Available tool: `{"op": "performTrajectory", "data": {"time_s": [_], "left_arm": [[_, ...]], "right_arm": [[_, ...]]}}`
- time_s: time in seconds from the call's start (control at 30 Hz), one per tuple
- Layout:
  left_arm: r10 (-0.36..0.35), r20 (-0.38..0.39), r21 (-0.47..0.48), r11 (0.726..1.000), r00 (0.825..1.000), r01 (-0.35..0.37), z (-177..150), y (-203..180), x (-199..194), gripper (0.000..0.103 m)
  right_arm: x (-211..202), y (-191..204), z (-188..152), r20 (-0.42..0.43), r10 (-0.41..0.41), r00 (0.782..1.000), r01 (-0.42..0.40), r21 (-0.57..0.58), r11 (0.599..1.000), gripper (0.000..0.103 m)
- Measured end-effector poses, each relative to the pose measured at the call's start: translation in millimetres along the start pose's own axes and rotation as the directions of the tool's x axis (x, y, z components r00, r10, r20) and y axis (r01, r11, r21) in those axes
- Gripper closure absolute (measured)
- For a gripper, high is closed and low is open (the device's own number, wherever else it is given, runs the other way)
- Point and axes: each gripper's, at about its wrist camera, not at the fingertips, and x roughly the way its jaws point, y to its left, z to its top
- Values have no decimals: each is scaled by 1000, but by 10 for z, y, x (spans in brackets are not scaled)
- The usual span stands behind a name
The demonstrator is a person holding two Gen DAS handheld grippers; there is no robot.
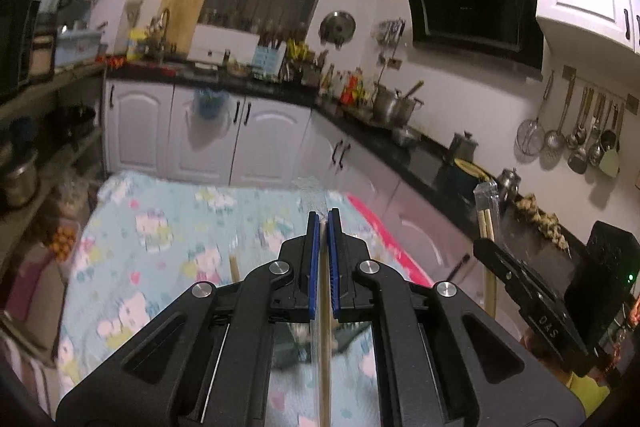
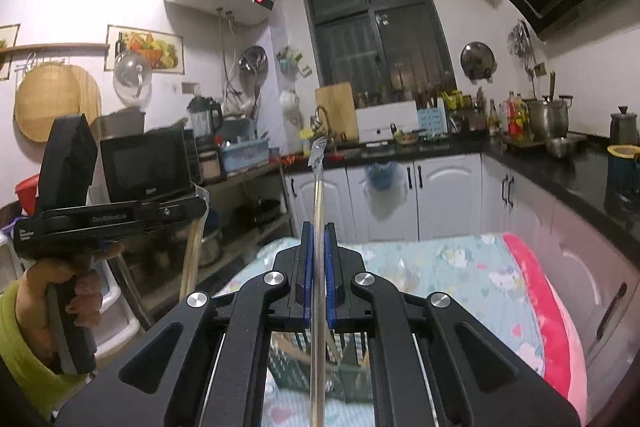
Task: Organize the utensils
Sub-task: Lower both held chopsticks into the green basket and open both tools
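Left gripper (image 1: 323, 217): clenched on a wrapped chopstick pair (image 1: 324, 307) that runs lengthways between your blue pads, the clear wrapper tip poking out past the fingertips

Right gripper (image 2: 319, 229): clenched on a second wrapped pair (image 2: 318, 187), which stands well out beyond the jaws and ends in a crumpled wrapper tip

Position: both pairs are held up off the table (image 1: 180, 227), over its patterned cloth; a dark green slotted basket (image 2: 352, 367) sits on the cloth below your right gripper, sticks showing inside it

Weight: judged very light; no sag shows in either pair

Stiffness: the sticks look rigid wood or bamboo; the sleeve is thin soft film that will crumple

Slip risk: judged high, since the film sits between pads and wood, and the sticks may slide inside the sleeve or swivel in the jaws

Fragility: low for the sticks; the sleeve may tear if dragged on the basket rim

Grip point: hold on the wood itself, near mid-length or toward the thick end, never on the empty sleeve tip

Overhang: the right pair sticks out far, so expect leverage; you should keep it in line with the jaws

Other gripper seen: your left hand (image 2: 80, 291) wraps its handle in the right view

Basket entry: judged best tip down, straight into a slot
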Motion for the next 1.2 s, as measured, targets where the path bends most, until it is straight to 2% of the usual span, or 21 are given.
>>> {"op": "performTrajectory", "data": {"time_s": [0.3,0.53,0.67,0.9,1.2], "left_arm": [[39,98,28,999,994,-42,391,-2,44,101],[67,158,19,997,985,-70,477,118,146,101],[76,189,5,997,979,-78,442,182,232,101],[102,241,27,993,965,-112,241,220,425,101],[125,261,28,990,957,-137,28,316,598,101]], "right_arm": [[289,-26,273,60,-3,998,3,-6,1000,97],[588,-64,273,78,12,997,-12,-1,1000,97],[791,-66,201,92,13,996,-14,13,1000,97],[1087,-130,-13,114,-53,992,51,24,998,97],[1355,-310,-227,137,-117,984,111,48,993,97]]}}
